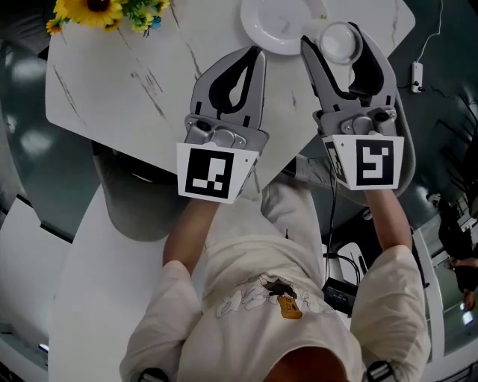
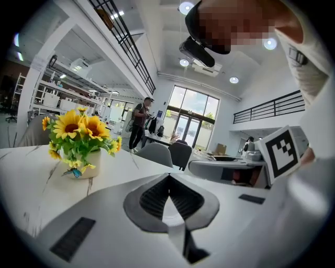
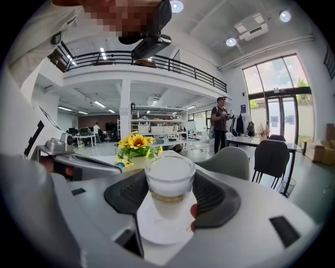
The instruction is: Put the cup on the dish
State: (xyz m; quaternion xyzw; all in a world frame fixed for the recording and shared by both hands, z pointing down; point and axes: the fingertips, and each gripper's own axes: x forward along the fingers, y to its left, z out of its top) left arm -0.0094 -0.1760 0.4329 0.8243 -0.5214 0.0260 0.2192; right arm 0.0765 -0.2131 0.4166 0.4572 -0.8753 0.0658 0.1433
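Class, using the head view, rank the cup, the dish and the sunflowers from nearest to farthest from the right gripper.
1. cup: gripped between the fingers of the right gripper.
2. dish: on the table, just left of that gripper's tips.
3. sunflowers: at the table's far left corner.

The left tongs (image 1: 258, 52) and right tongs (image 1: 330, 33) are pale grey shells with black ribbed pads (image 1: 219, 91), each backed by a white cube (image 1: 213, 173) bearing a black square marker. The person wears a cream short-sleeved shirt (image 1: 246, 298) with an orange patch (image 1: 287, 306).
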